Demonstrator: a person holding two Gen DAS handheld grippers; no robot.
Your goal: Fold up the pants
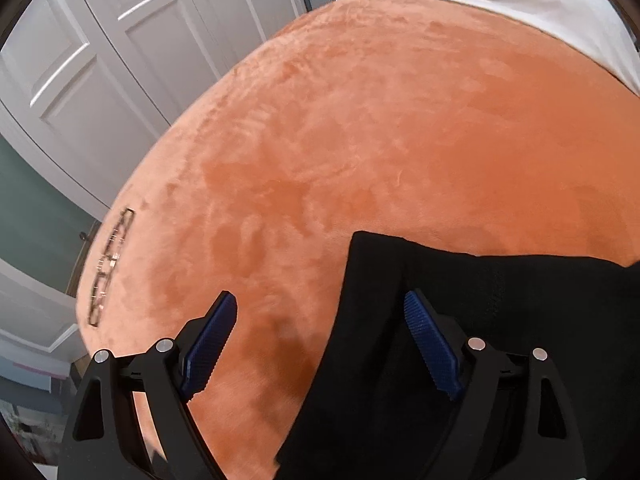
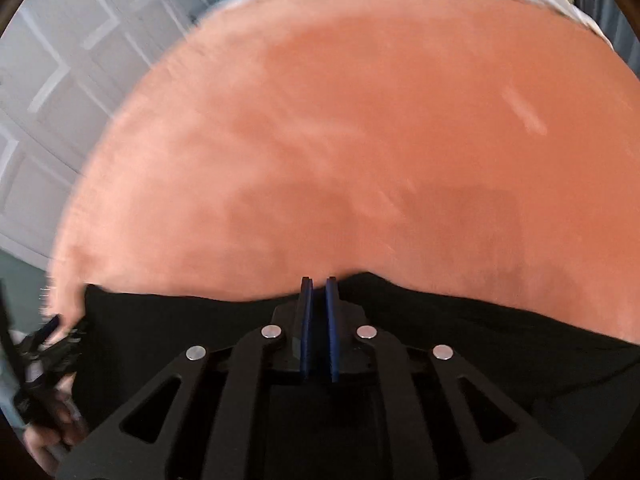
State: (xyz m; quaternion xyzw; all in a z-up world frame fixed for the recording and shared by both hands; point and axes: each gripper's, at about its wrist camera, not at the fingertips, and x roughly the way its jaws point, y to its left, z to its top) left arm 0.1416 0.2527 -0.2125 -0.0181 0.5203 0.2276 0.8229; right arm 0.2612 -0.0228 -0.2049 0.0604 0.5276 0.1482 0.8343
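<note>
Left tongs (image 1: 316, 344) spread wide, two blue ribbed pads (image 1: 210, 344), nothing between them; left finger over bare blanket, right finger over the black cloth. Right tongs (image 2: 319, 292) pressed nearly together, two blue pads with a thin gap, sitting at the far edge of the pants; whether cloth is pinched between them, cannot tell, frame is motion-blurred.

Counts: one pair of black pants (image 1: 480, 340), lying on the near side of the bed, filling the near right of the left wrist view and a band across the near part of the right wrist view (image 2: 500, 340). One corner of the pants points far-left in the left view. Left tongs also visible at the near left edge of the right view, blurred.

Surface: one orange plush blanket (image 1: 380, 140) covering the bed, with nap marks. One white sheet (image 1: 520, 4) at the far right end. One patterned mark near the blanket's left edge (image 1: 110, 264), too small to read.

Room: white panelled wardrobe doors (image 1: 120, 40) at left, teal wall (image 1: 36, 208) near them, dark handles on the doors.
</note>
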